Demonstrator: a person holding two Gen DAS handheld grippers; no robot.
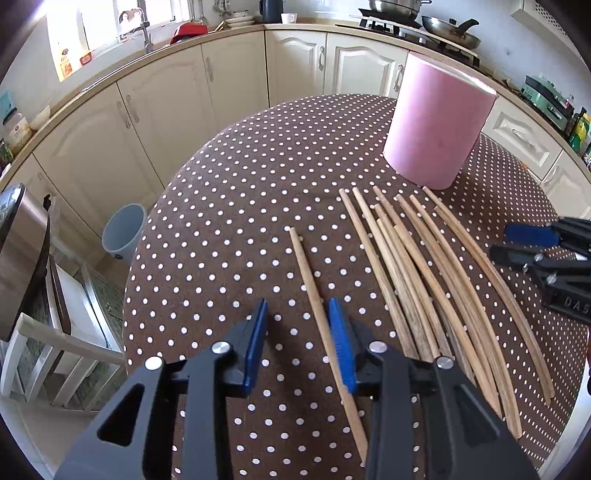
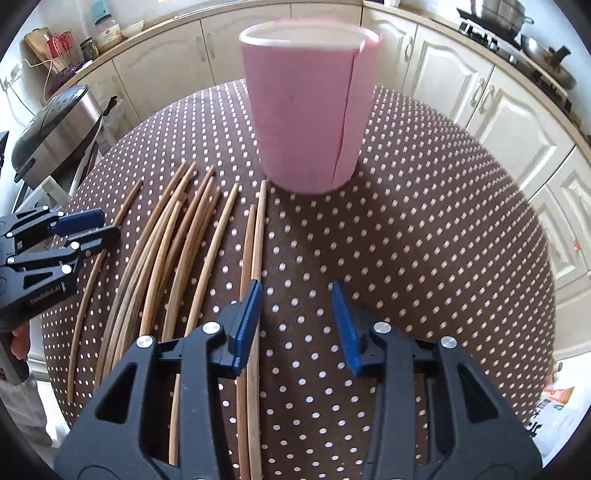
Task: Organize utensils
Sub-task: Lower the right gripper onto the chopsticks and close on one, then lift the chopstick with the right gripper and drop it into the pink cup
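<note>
Several wooden chopsticks lie side by side on a brown polka-dot tablecloth, in front of a tall pink cup. One chopstick lies apart on the left. My left gripper hangs low over it, jaws part open; the stick sits between the pads close to the right one, with a gap to the left one. In the right wrist view the pink cup stands ahead. My right gripper is open over the cloth, its left finger above the rightmost pair of chopsticks. Only cloth shows between its pads.
White kitchen cabinets curve around the table. A grey bin and a white chair stand on the floor at the left. A steel rice cooker sits beyond the table's left edge. Pans rest on the stove.
</note>
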